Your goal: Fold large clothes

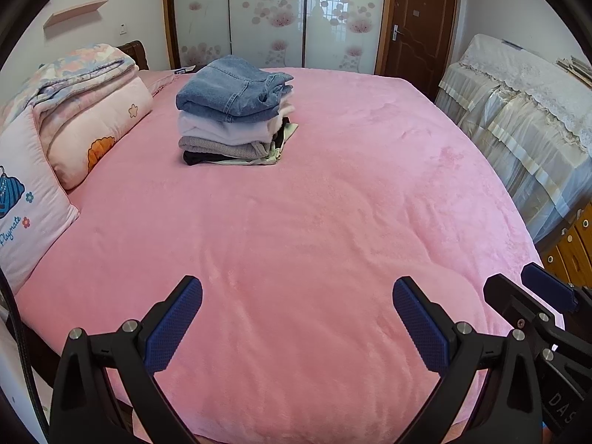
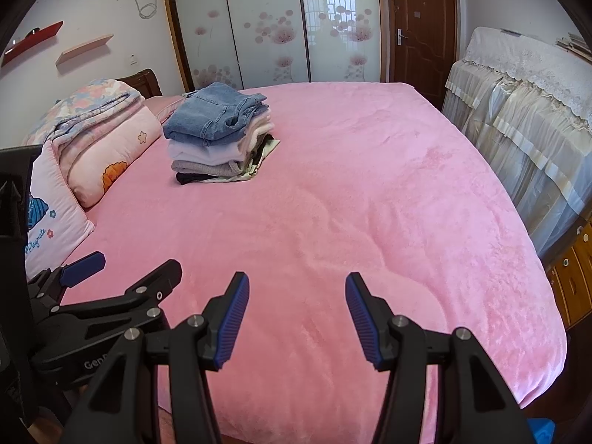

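Denim jeans (image 1: 231,90) top a folded stack of about 5 garments (image 1: 229,137) far up the pink bedspread (image 1: 314,222), beside the rolled quilts (image 1: 92,111). Both the left gripper (image 1: 298,318) and right gripper (image 2: 298,314) hover released and empty near the bed's foot. Reaching in carelessly could nudge the stack; its right edge already looks ragged, so the jeans might slide off.
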Demonstrator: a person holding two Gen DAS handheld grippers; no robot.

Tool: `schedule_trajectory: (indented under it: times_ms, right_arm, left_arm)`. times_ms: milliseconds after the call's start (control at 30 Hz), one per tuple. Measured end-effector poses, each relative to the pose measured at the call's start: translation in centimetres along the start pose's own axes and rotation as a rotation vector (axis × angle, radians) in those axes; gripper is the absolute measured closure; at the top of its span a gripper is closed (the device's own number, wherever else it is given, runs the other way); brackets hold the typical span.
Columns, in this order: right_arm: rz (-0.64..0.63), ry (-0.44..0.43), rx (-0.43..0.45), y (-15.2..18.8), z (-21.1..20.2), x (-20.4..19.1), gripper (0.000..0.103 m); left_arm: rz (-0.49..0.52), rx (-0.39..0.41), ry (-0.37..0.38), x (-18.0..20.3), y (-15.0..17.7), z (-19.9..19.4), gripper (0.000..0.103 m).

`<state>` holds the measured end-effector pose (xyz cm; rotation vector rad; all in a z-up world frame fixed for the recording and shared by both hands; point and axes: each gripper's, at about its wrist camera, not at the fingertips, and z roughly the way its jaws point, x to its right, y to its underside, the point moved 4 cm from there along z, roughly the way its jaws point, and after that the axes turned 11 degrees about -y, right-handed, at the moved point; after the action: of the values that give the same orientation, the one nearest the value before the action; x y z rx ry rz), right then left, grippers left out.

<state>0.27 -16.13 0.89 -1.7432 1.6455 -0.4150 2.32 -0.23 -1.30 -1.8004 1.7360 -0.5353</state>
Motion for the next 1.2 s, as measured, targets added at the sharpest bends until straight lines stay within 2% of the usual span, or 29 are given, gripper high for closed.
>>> schedule_trajectory:
  times_ms: [1200]
  right_arm:
    - [-0.005,-0.016,-0.015,1.2,0.6,-0.1,0.048]
  left_arm:
    - [-0.023,-0.033,0.003,0.1,1.1,0.4,0.001]
